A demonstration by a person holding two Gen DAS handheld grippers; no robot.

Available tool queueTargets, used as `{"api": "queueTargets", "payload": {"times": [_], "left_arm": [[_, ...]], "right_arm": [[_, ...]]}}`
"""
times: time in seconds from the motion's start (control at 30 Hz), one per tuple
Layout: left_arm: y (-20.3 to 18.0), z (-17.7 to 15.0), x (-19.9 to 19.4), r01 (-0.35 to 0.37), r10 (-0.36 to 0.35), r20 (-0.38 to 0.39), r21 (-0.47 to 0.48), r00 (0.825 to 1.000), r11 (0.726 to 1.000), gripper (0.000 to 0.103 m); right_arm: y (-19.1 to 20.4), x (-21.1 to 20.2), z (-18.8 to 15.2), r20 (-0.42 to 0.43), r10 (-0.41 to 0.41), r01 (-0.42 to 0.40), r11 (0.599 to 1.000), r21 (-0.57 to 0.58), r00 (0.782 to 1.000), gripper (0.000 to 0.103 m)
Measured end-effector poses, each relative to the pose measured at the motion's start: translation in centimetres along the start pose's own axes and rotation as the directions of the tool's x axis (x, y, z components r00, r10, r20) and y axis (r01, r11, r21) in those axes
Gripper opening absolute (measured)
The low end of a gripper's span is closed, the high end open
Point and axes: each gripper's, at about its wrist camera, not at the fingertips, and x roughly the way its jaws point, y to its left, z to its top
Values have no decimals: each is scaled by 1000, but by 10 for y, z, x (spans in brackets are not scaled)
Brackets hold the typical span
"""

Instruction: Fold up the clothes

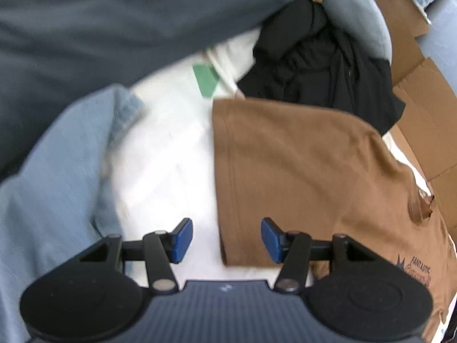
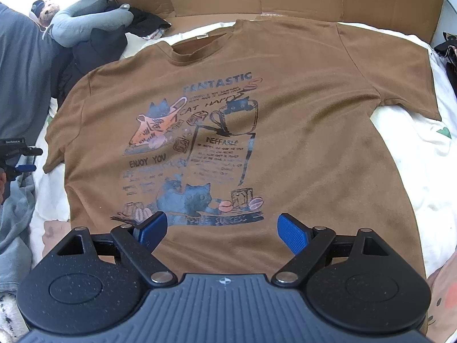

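Shirt (image 2: 300, 108) hem hidden behind right gripper (image 2: 222, 230); print reads "FANTASTIC", "ENJOY YOU"; small text illegible; left gripper (image 1: 226, 240) and right both spread, empty.

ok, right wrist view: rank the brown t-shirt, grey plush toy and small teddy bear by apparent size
1. brown t-shirt, fills most of the view
2. grey plush toy
3. teddy bear, smallest; it is also the farthest away, so its true size is unsure

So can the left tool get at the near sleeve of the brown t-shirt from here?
Probably yes: the left tool is open and empty, the brown t-shirt sleeve hem lies flat just ahead on the white sheet, nothing covering it.
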Motion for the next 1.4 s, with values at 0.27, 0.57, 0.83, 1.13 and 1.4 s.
{"api": "queueTargets", "payload": {"times": [0.27, 0.57, 0.83, 1.13, 1.4], "left_arm": [[7, -21, 16, 47, -51, -19, -181, 999, 982, 30], [19, -23, 8, 73, -78, -10, -260, 997, 963, 7], [13, -12, 2, -4, 5, 1, -119, 1000, 993, 7], [4, -19, 8, -83, 82, -9, -46, 997, 996, 21], [-5, -12, -22, -125, 124, 45, 25, 991, 992, 33]], "right_arm": [[-2, 7, 2, -16, -16, 16, 1000, -13, 1000, 89], [-3, 6, 7, -14, -19, 19, 1000, -21, 1000, 89], [-5, 5, 6, -18, -24, 24, 999, -22, 1000, 89], [-11, -5, 21, 2, -37, 37, 999, -17, 999, 89], [-15, -24, 54, 32, -45, 44, 998, 38, 998, 89]]}}
